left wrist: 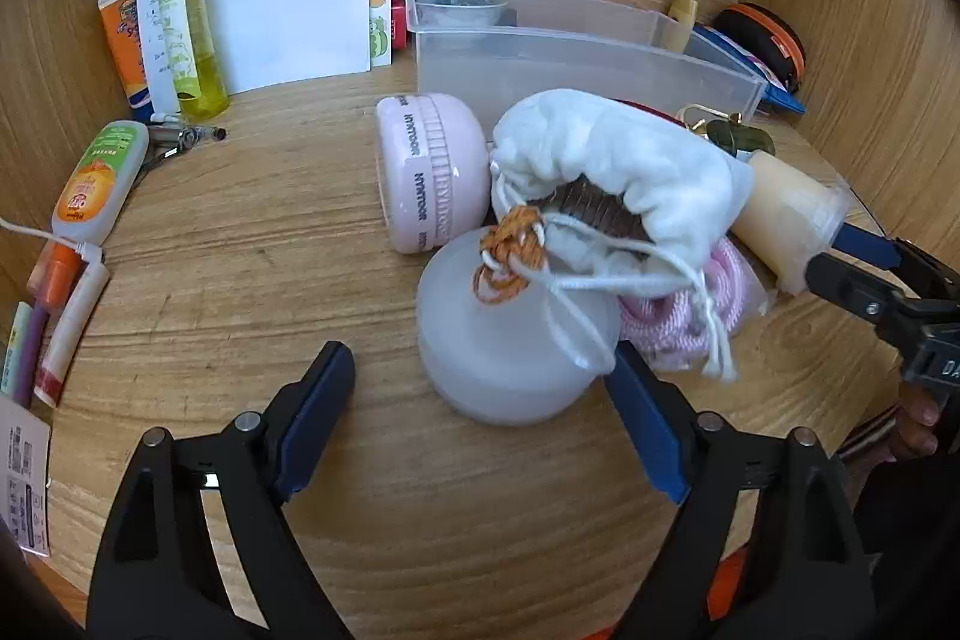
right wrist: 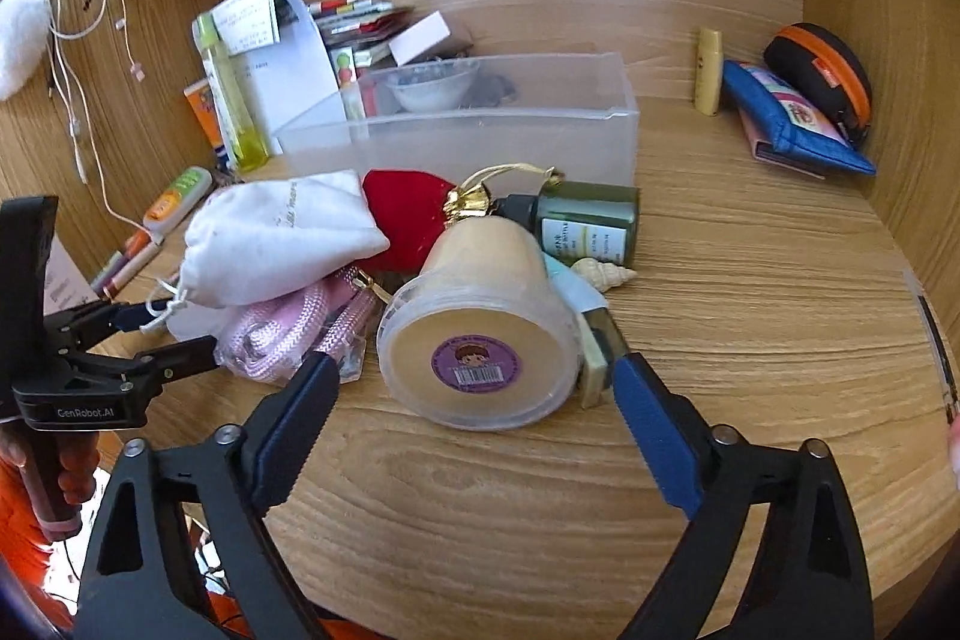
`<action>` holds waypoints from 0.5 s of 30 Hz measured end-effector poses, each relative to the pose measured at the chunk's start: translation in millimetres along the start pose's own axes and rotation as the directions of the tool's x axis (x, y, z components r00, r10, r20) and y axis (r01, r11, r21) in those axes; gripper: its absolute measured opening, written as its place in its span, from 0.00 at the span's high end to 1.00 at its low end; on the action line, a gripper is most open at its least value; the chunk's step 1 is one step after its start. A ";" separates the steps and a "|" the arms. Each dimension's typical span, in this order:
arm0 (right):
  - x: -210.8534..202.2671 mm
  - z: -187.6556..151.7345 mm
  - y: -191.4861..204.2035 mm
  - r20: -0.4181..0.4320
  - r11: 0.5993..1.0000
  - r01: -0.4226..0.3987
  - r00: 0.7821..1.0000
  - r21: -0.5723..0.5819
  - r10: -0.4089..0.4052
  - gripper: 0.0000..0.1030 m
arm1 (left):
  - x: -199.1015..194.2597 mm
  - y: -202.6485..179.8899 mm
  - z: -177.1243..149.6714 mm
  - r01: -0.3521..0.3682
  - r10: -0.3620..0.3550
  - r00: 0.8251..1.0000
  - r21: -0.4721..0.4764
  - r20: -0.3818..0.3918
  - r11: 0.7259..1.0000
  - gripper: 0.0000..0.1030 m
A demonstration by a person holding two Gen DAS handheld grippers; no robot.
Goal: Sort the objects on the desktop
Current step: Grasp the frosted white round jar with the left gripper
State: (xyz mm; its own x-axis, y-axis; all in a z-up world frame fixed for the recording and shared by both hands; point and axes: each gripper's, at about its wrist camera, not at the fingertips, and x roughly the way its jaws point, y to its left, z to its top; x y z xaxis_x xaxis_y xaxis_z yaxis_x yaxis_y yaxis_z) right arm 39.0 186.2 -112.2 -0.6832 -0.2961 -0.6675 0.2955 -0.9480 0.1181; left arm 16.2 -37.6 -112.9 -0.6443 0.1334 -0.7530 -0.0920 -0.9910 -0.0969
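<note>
The left gripper (left wrist: 480,376) was spread wide, its blue pads either side of a frosted jar (left wrist: 510,340) that stood on the desk (left wrist: 240,232) — the left pad well clear of it, the right pad just beside its rim, neither plainly touching. The jar sat in front of the clear bin (left wrist: 576,52), between bin and gripper, with a white pouch (left wrist: 612,172) slumped partly over its top, the drawstrings and an orange knot (left wrist: 510,250) trailing across the lid. Left of the pouch and also in front of the bin, a pink tub (left wrist: 429,172) lay on its side. The right gripper (right wrist: 474,376) was likewise spread, pinching nothing, its pads flanking the base of a cream cup (right wrist: 480,316); the left pad stood apart from it, the right pad just beside a small block at the cup's right. The cup lay on its side in front of the bin, long axis running from gripper toward bin, its wide labelled end facing the gripper and its narrow end pointing at the bin. Beside that narrow end a green bottle (right wrist: 585,220) lay near the bin's front wall, with a shell (right wrist: 603,274) just in front of it. A pink cord (right wrist: 294,340) lay under the pouch, left of the cup.
</note>
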 end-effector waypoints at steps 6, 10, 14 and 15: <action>11.1 9.0 3.6 -0.009 1.000 0.005 1.000 -0.018 -0.005 0.21 | 6.3 -3.1 7.2 -0.009 0.009 1.000 0.001 0.002 1.000 0.17; 17.1 12.3 8.1 -0.007 0.999 0.020 1.000 -0.037 -0.020 0.21 | 10.0 -5.7 9.4 -0.027 0.027 1.000 0.009 0.010 1.000 0.17; 25.3 13.2 9.3 -0.016 0.997 0.051 0.999 -0.052 -0.052 0.34 | 12.8 -9.9 10.3 -0.053 0.053 0.998 0.017 0.026 0.998 0.21; 26.4 12.5 8.5 -0.017 0.998 0.046 0.999 -0.049 -0.046 0.34 | 12.8 -11.2 10.1 -0.056 0.055 0.998 0.021 0.031 0.998 0.25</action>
State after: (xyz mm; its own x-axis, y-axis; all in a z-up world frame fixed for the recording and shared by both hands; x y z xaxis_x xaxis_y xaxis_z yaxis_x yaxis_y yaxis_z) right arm 15.1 168.9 -119.6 -0.6845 -0.2497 -0.6849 0.2965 -0.9536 0.0514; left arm 1.3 -24.7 -114.8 -0.6715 0.0786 -0.7368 -0.0717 -0.9966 -0.0409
